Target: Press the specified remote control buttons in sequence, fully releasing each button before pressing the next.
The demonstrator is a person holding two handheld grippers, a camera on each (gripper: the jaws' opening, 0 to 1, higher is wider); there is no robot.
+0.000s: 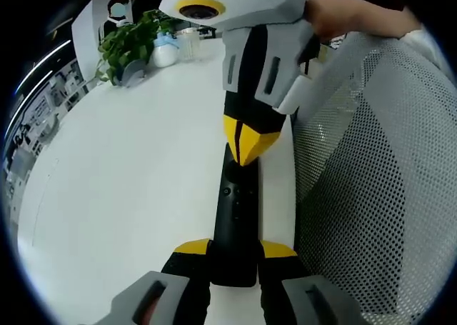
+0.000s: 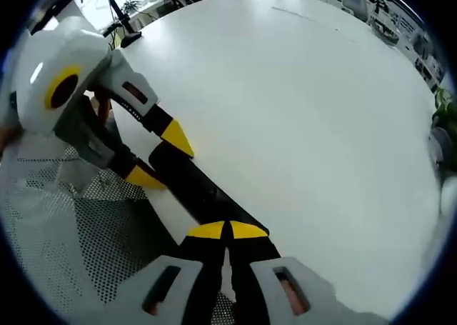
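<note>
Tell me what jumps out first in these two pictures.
A long black remote control lies near the edge of a white table, clamped at one end by the left tongs. The right tongs, closed to a yellow point, press down on its far end. A mesh chair back stands beside the table.

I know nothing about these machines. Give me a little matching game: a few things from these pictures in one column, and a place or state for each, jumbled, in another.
Things:
1. remote control
2. left gripper
3. right gripper
4. potted plant

Places or states:
A. at the table's far edge
B. tips together, pressing down on the remote
C. black, lying along the table edge
D. jaws either side of the remote's end

Pairs: 1-C, 2-D, 3-B, 4-A
</note>
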